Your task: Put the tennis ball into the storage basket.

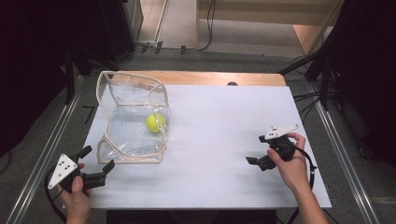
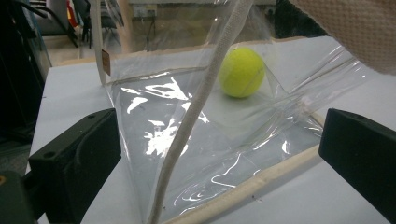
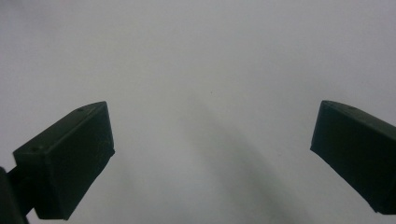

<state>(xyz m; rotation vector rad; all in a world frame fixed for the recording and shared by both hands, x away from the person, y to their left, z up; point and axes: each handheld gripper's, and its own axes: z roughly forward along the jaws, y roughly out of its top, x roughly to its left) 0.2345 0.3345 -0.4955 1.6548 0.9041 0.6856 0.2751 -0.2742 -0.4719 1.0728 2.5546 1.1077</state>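
The white-topped table (image 1: 224,140) carries a clear plastic bag with cream piping (image 1: 133,116), just ahead of the wide-open, empty left gripper (image 1: 98,159). Inside, beyond it, sits a yellow-green tennis ball (image 1: 155,123). The right gripper (image 1: 257,150), open and empty, hovers well apart. Next, probably: pinch the bag's near rim.

Glossy clear plastic bag (image 1: 132,122) with woven cream cloth edging; fuzzy felt yellow-green tennis ball (image 1: 155,123); matt smooth white counter (image 1: 224,140); matt black plastic fingers (image 2: 77,158).
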